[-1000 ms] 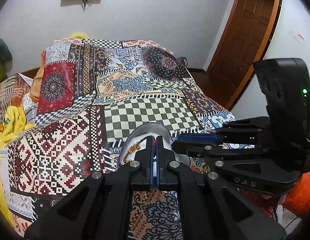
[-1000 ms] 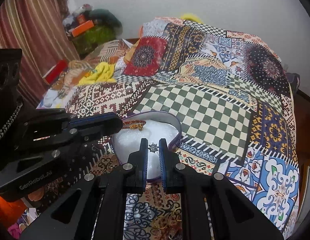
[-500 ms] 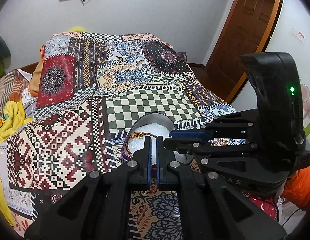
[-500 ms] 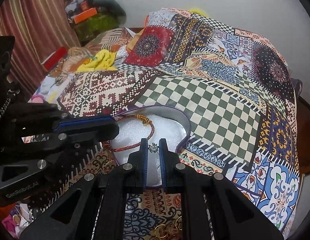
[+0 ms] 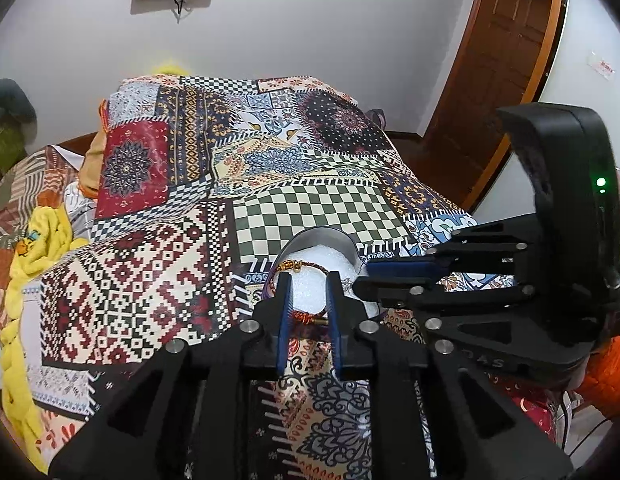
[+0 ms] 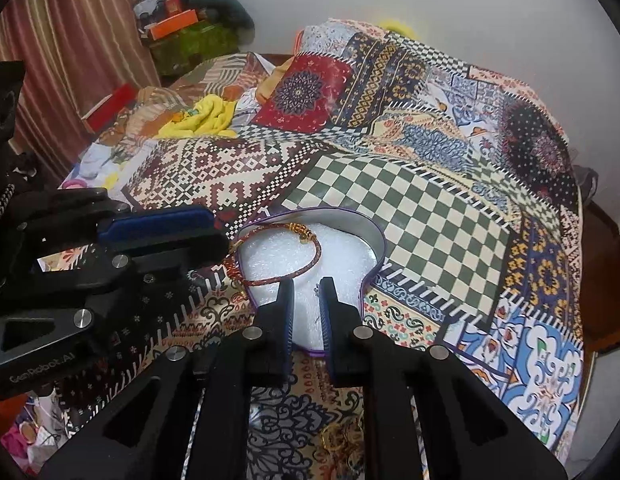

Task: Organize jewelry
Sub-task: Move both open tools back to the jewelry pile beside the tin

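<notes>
Yellow cloth (image 6: 206,116): we see it crumpled at the far left of the bed, well apart from the jewelry.
Bedspread (image 6: 410,208): we note a patchwork of checks and medallions covering the bed and bearing everything named below.
Left gripper (image 5: 308,280): we find its fingers spread apart with nothing clamped between them. In the left wrist view the tips stand over the near edge of the box; in the right wrist view it reaches in from the left, its tip just beside the bracelet.
Bracelet (image 6: 310,258): we see a red braided cord with gold beads and a gold clasp. It lies on the white padding in the left part of the box, and its left end hangs over the rim towards the left gripper.
Box (image 6: 374,236): we identify a heart-shaped tin with a purple rim and white foam lining, resting on the bedspread just in front of the green-checked patch.
Right gripper (image 6: 306,286): we find its fingers parted by a narrow gap, poised over the near part of the box. A small metallic piece (image 6: 317,290) shows by the inner face of the right finger; we cannot tell whether it is gripped.
Gold rings (image 6: 342,438): we glimpse a small cluster on the bedspread below the right gripper, partly hidden.
Door (image 5: 498,80): we see brown wood at the far right.
</notes>
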Available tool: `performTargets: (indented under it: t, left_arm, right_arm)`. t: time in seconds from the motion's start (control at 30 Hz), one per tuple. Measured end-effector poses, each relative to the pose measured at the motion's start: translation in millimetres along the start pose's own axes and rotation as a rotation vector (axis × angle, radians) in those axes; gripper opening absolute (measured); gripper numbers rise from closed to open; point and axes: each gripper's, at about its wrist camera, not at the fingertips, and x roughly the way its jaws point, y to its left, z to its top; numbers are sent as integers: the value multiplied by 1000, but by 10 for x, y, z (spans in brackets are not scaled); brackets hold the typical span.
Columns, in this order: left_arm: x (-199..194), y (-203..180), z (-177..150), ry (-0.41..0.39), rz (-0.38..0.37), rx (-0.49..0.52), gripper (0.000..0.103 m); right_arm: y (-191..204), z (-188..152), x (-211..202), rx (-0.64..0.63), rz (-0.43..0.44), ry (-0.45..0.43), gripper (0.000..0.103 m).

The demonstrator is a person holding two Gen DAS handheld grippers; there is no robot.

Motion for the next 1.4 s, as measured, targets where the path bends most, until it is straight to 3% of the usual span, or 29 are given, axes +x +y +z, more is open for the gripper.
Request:
performTargets:
  t: [0.13, 0.2, 0.33, 0.47, 0.93, 1.4]
  left_arm:
    - [-98, -39, -45, -2, 21, 4, 17]
    - [-144, -71, -76, 2, 26, 8, 17]
    - [-236, -162, -113, 3, 38, 24, 18]
    - [-360, -285, -142, -13, 37, 36, 35]
    - [-258, -731, -226, 47, -8, 70, 37]
    - [326, -887, -478, 197, -38, 76, 37]
  right_arm:
    - [39, -45, -168, 3, -33, -32, 34]
    - [51, -83, -272, 6, -55, -59, 39]
    - [39, -150, -453, 22, -76, -89, 39]
    - [-12, -241, -641, 51, -90, -120, 39]
    - [-320, -659, -1046, 145, -145, -160, 39]
    - [-483, -1064, -796, 179, -141, -83, 39]
